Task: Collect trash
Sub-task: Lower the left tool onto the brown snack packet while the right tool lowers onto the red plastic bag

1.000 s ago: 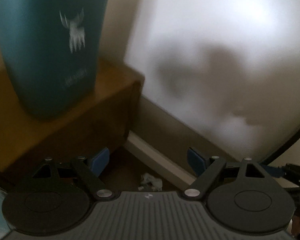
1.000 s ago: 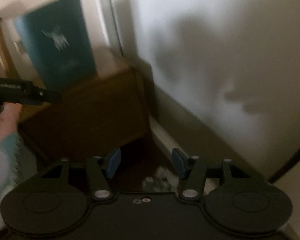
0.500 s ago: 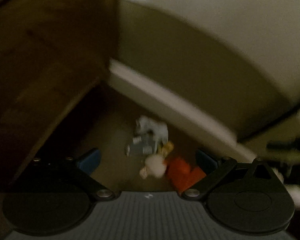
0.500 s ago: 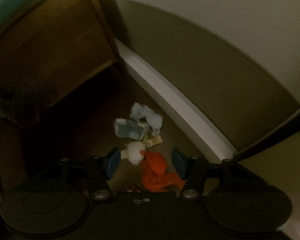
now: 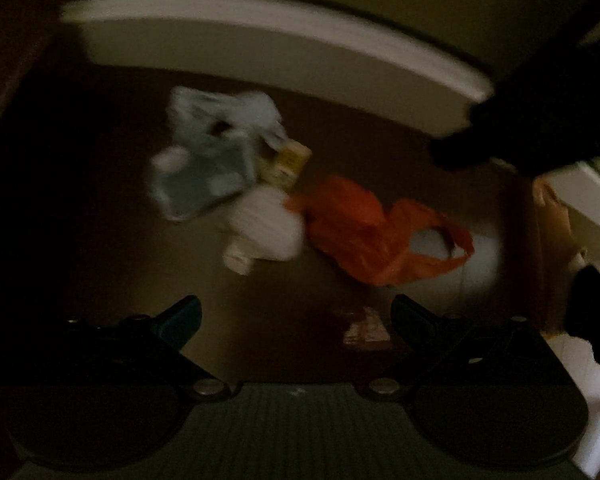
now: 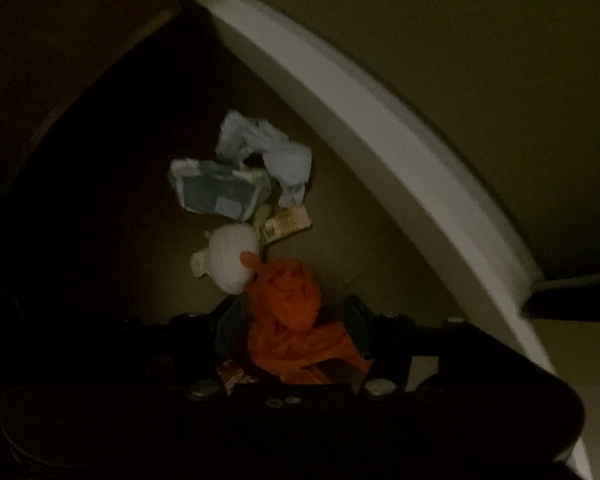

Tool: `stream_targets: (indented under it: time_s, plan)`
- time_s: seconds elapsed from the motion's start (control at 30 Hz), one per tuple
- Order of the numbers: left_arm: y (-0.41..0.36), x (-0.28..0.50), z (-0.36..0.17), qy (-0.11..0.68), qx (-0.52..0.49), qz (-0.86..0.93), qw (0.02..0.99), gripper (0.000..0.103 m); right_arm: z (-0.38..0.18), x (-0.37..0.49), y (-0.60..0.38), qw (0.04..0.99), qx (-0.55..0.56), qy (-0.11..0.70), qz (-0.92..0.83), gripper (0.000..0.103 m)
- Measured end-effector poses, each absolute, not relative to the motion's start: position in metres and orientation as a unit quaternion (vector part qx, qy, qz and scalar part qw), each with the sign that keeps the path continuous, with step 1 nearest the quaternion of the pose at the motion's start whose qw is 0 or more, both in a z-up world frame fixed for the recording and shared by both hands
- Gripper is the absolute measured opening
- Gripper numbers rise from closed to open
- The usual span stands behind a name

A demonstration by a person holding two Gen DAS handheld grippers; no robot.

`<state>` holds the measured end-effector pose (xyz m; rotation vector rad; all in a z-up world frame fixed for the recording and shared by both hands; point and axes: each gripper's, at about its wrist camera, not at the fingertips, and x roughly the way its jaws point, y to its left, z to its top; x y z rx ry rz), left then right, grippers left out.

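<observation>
A small heap of trash lies on the dim floor by the wall. An orange plastic bag lies beside a white paper wad, a blue-grey wrapper, pale blue crumpled paper and a small yellow carton. My right gripper is open, its jaws on either side of the orange bag. My left gripper is open and empty, a little short of the heap, with a small dark red wrapper between its fingers.
A white baseboard runs behind the heap under a beige wall. A dark wooden cabinet stands at the left. A dark shape, probably the right gripper, fills the left wrist view's upper right.
Both grippers have tilted down from the teal bin and wall to the floor and moved closer to the trash. The right gripper's jaws now straddle the orange bag.
</observation>
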<state>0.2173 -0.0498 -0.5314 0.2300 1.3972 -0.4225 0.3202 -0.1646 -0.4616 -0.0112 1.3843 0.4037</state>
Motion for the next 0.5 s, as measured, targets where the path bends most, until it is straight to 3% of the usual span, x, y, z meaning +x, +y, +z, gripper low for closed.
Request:
stream_targets:
  time_s: [0.37, 0.5]
  plan:
    - [-0.095, 0.189, -0.624, 0.669, 0.138, -0.250, 0.686, 0.101, -0.554, 0.327, -0.152, 0.707, 0.009, 0.681, 0.191, 0.056]
    - [-0.103, 0.176, -0.644, 0.681, 0.160, -0.265, 0.664, 0.088, -0.574, 0.330, -0.141, 0.700, 0.001, 0.687, 0.194, 0.056]
